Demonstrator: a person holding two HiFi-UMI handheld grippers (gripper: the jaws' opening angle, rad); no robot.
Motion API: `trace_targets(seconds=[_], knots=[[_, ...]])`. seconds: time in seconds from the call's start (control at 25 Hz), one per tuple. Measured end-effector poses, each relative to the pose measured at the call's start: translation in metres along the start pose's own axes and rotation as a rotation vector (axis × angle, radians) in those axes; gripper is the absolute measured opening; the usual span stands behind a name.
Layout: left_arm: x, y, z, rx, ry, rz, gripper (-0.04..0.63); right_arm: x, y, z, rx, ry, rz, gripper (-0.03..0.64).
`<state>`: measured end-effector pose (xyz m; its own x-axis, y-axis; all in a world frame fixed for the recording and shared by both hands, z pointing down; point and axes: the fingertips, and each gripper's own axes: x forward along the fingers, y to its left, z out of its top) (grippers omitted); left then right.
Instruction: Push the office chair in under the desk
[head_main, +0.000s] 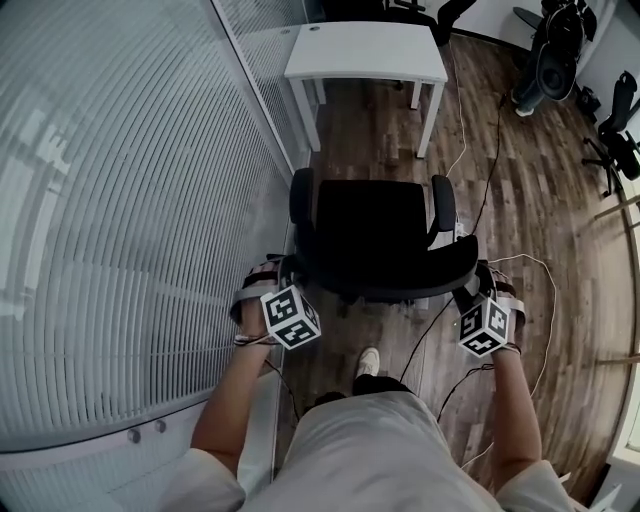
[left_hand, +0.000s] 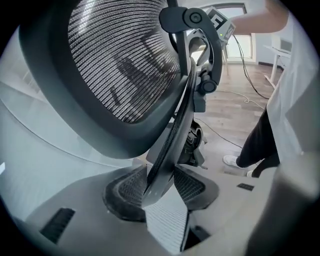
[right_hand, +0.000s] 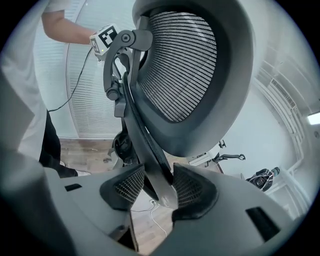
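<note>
A black office chair (head_main: 368, 232) stands on the wood floor, its seat facing a white desk (head_main: 366, 50) further ahead, with a gap of floor between them. My left gripper (head_main: 291, 276) is shut on the left edge of the backrest, and my right gripper (head_main: 473, 288) is shut on its right edge. In the left gripper view the mesh backrest (left_hand: 125, 65) fills the frame and its dark rim (left_hand: 167, 150) is clamped between the pads (left_hand: 129, 189). The right gripper view shows the backrest (right_hand: 185, 65) likewise, with its rim (right_hand: 150, 155) pinched between the pads (right_hand: 192, 189).
A frosted glass wall (head_main: 130, 200) runs close along the chair's left side. White cables (head_main: 535, 300) trail over the floor to the right. Other black chairs (head_main: 615, 135) and equipment (head_main: 555, 50) stand at the far right. The person's shoe (head_main: 368, 362) is just behind the chair.
</note>
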<state>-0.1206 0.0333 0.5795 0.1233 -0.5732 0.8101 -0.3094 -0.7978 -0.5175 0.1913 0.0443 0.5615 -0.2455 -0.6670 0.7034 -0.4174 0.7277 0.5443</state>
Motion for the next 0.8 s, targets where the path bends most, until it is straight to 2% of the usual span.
trace_targets(seconds=[0.8], knots=[[0.046,0.052,0.023,-0.014,0.021,0.003,0.178,0.049,-0.058,0.001,-0.008,-0.013,-0.001,0.187]])
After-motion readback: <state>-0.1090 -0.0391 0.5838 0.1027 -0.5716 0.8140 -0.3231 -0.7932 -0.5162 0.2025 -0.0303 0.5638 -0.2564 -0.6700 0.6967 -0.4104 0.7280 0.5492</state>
